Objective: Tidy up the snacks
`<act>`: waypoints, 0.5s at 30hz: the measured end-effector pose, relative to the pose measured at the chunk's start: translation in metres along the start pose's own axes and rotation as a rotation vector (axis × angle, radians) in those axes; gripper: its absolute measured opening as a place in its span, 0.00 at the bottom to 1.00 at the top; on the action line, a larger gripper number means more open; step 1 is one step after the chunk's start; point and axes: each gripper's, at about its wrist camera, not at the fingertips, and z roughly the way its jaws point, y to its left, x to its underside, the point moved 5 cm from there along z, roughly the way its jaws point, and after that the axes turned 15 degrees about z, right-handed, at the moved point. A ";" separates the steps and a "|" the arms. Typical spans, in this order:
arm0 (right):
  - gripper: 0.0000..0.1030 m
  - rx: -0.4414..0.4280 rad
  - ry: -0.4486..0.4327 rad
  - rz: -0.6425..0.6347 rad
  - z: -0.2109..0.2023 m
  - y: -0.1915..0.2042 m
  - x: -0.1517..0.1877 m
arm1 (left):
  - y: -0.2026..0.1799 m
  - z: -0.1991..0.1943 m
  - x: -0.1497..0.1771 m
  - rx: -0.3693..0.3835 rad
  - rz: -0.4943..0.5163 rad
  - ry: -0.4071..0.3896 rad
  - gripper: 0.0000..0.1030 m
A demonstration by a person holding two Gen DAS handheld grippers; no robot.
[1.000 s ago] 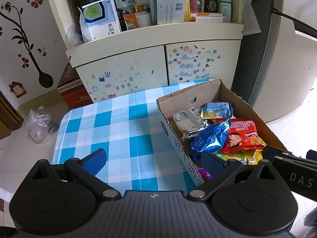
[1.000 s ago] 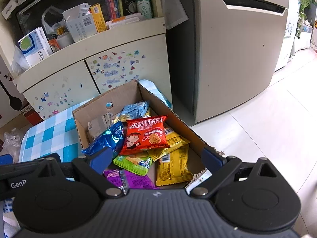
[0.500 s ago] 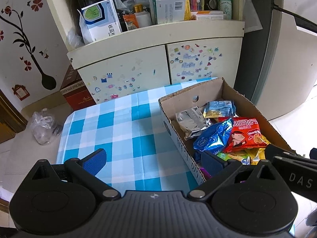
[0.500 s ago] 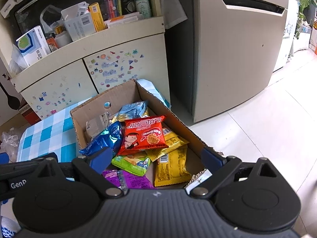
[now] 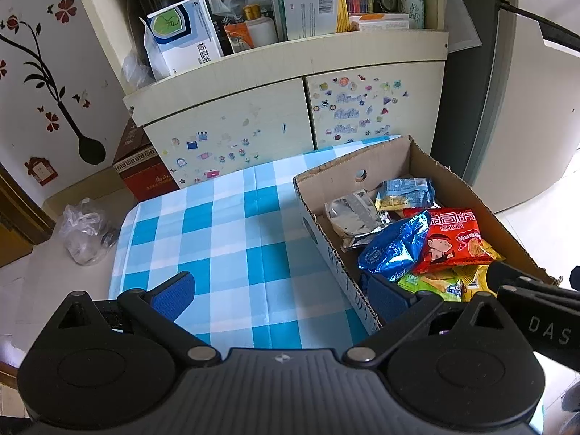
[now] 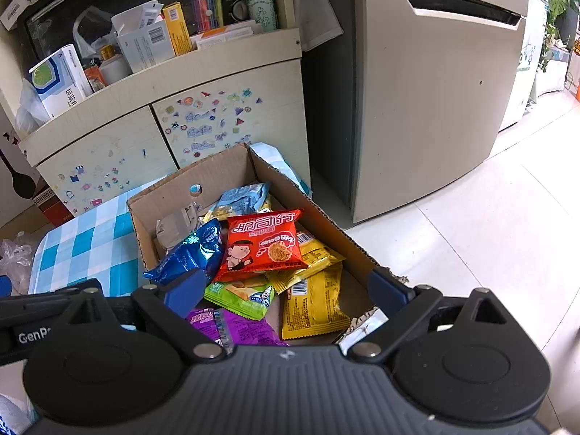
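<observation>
1. The snacks lie heaped in an open cardboard box (image 6: pixel 203 177) that stands on the right part of the counter (image 5: pixel 232 239), which is covered by a blue-and-white checked cloth.
2. On top of the heap is a red packet (image 6: pixel 262 244) with a cartoon child on it; touching its left edge is a shiny blue packet (image 6: pixel 192 253).
3. Toward the far wall of the box are a silver foil packet (image 5: pixel 353 217) and a pale blue packet (image 5: pixel 406 192).
4. Under the red packet's near edge lie a green packet (image 6: pixel 241 295), two yellow packets (image 6: pixel 313 304) and, nearest the camera, a purple packet (image 6: pixel 224 328).
5. The right claw (image 6: pixel 286 291) hangs over the near end of the box with its two blue pads spread wide, one over the blue packet and one by the box's right wall; nothing is pinched between them.
6. The left claw (image 5: pixel 279 291) is spread wide too and straddles the box's left wall: its left pad is above bare checked cloth, its right pad inside the box beside the blue packet. It grips nothing.
7. Behind the counter stands a cream cabinet (image 5: pixel 253 123) with stickers on its two doors and a shelf crowded with cartons and bottles.
8. To the right of the cabinet is a beige refrigerator (image 6: pixel 427 101).
9. On the floor left of the counter are a crumpled clear plastic bag (image 5: pixel 85 232) and a dark red carton (image 5: pixel 141 170).
</observation>
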 end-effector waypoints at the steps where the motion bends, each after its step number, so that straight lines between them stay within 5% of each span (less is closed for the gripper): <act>1: 0.94 0.000 0.001 0.001 0.000 0.000 0.000 | 0.000 0.000 0.000 0.001 0.000 0.001 1.00; 15: 0.94 0.019 0.018 0.015 0.006 -0.003 0.002 | -0.004 0.007 -0.001 0.007 0.006 0.033 0.99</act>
